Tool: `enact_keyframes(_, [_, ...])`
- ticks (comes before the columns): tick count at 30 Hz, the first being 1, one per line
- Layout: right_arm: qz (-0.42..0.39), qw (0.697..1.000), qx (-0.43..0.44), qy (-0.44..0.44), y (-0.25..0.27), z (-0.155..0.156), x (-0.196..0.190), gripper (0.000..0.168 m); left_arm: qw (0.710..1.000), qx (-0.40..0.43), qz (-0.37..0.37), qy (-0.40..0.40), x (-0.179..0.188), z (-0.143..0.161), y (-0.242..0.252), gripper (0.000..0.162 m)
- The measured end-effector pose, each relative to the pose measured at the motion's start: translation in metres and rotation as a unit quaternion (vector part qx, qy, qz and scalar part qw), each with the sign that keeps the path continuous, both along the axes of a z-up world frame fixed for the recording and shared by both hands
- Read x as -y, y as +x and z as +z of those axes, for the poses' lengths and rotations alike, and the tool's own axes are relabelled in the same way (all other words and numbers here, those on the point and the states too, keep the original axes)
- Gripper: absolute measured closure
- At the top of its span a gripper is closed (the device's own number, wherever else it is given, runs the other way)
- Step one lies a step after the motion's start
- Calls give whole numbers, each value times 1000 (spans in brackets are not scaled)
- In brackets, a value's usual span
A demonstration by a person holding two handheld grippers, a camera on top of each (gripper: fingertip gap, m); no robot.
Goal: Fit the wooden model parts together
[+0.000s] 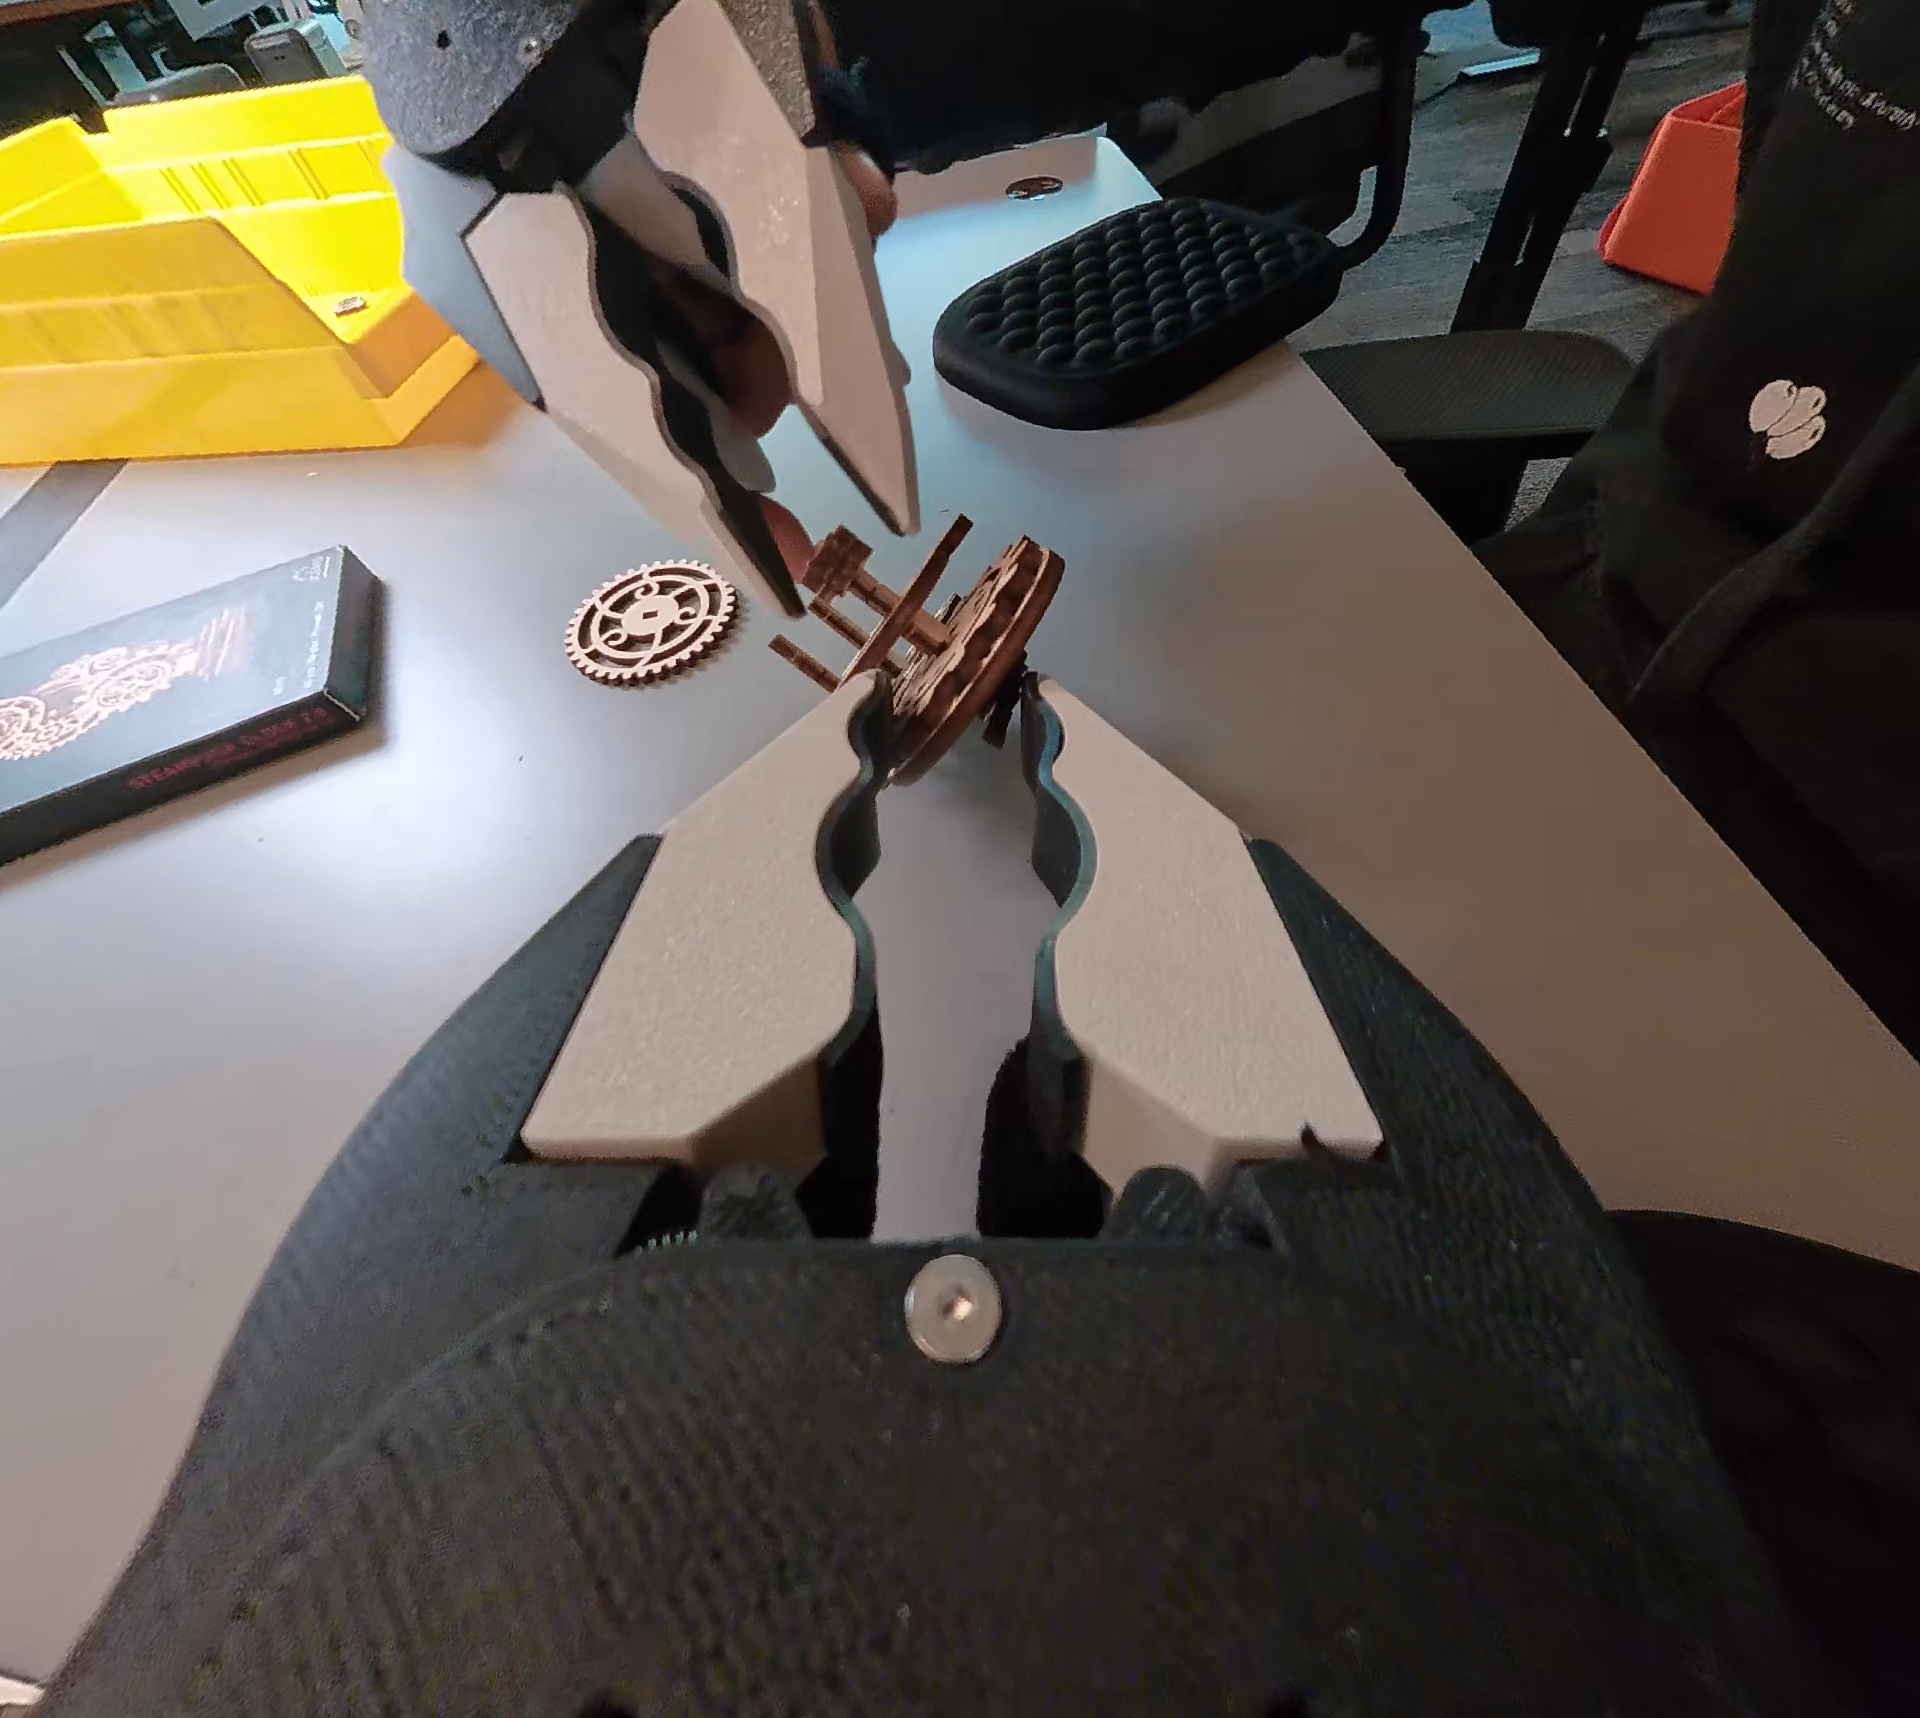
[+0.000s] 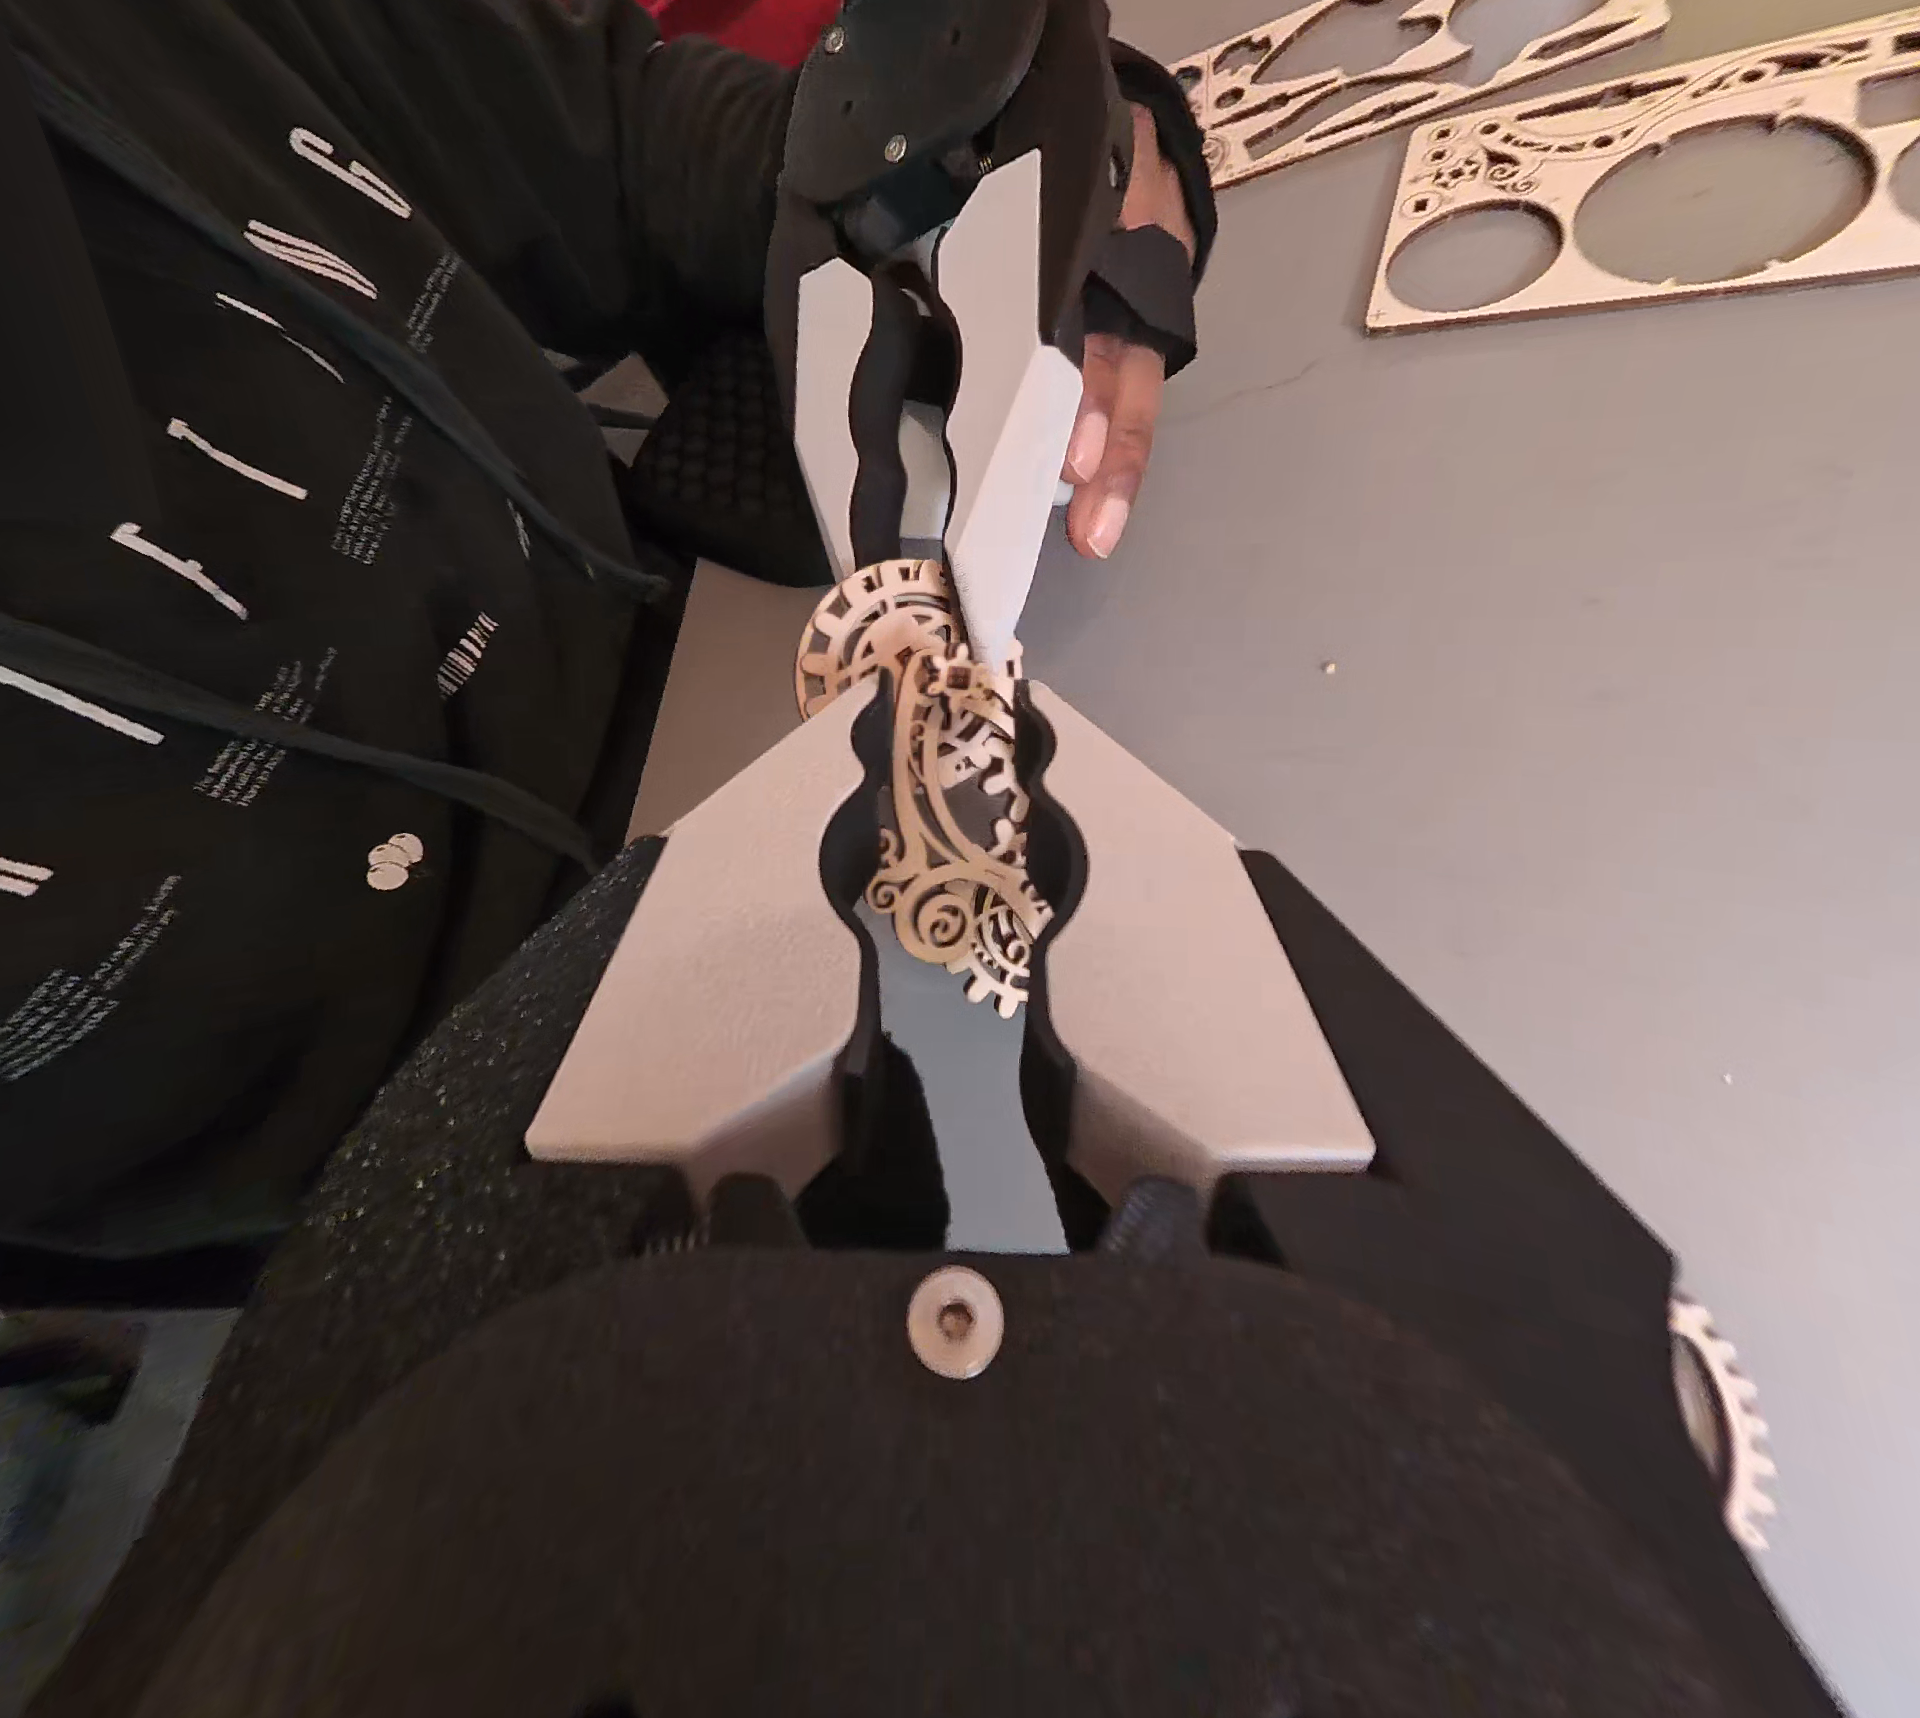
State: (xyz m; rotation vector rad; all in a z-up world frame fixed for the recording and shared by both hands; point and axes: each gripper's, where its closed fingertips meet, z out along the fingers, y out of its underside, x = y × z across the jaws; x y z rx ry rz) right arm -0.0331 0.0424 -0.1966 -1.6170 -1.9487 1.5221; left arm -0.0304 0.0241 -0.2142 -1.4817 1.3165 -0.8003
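Observation:
A brown wooden model (image 1: 977, 619) of stacked gear discs, thin pegs and a plate is held above the grey table (image 1: 1299, 681). My left gripper (image 1: 956, 692) is shut on its disc end. My right gripper (image 1: 847, 567) comes from above left, its fingertips closed on the small block at the model's far end. In the right wrist view my right gripper (image 2: 945, 712) frames an ornate scrollwork plate (image 2: 935, 795) of the model. The left gripper (image 2: 940, 608) holds the round disc (image 2: 847, 640) just beyond it.
A loose wooden gear (image 1: 652, 622) lies on the table beside a black box (image 1: 177, 692). Yellow bins (image 1: 197, 266) stand behind, with a black ribbed pad (image 1: 1132, 307) to the right. Punched-out wooden sheets (image 2: 1662, 203) lie far right. The person's black hoodie (image 2: 260, 421) is close by. Both grippers' tips are close together, under 4 cm apart.

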Motion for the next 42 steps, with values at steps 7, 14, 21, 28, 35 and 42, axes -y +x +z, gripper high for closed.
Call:
enact_keyframes(7, [24,999,5,-32,-2,1,3,158,1000,-5,-5,6,2,-2,-1,140])
enact_keyframes(14, [2,1000,2,1,-6,-3,-3,159,1000,-20,16,-5,-7,-9,-11,135])
enact_keyframes(21, [-51,992,6,116,-12,-16,-13,159,984,46,47,-164,-17,-1,-15,92])
enact_keyframes(28, [-50,968,44,240,-22,-42,-10,159,979,-68,111,-156,-32,-48,-5,113])
enact_keyframes(35, [-33,956,56,287,-25,-37,-13,159,977,-105,126,-137,-34,-57,-7,114])
enact_keyframes(42, [-114,944,87,296,6,-26,-65,159,976,-102,128,-143,-34,-57,-8,114])
